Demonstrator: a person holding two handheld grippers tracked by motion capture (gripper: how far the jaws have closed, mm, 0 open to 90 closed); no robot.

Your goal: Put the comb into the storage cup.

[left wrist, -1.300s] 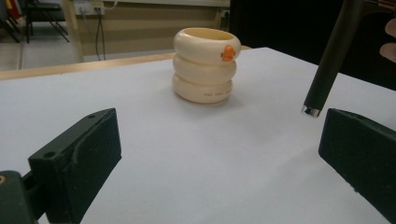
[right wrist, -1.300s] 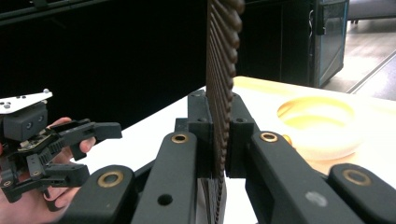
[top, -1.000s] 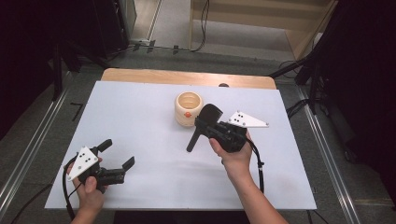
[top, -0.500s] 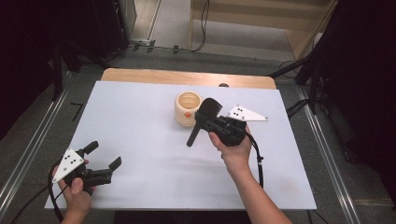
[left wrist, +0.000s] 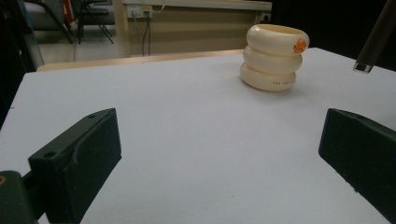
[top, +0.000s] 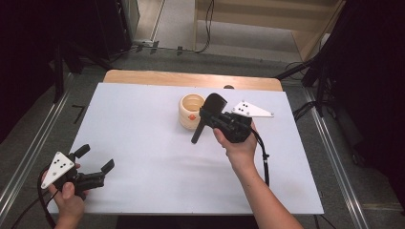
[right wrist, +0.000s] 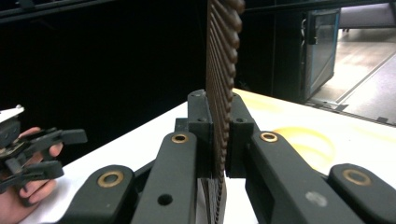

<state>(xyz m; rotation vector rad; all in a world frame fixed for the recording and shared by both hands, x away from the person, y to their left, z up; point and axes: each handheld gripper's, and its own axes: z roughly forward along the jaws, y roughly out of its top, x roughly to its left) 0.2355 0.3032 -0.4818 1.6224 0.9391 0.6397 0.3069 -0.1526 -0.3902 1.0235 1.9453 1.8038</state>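
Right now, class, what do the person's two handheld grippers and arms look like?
Both the left gripper and the right gripper are black with blocky black jaws. Each carries a pale three-cornered plate with dark dots and trails a black cable. Brass-coloured pins mark the right gripper's linkages. The forearms are bare, without sleeves.

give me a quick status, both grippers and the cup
Left gripper open, low at the table's near left edge. Right gripper shut on dark ridged tool. Cream cup upright, just beside it. Nothing between.

Black two-jaw gripper [top: 95, 160] pair, brass-ringed pivots, grey three-cornered plates, trailing black cables.
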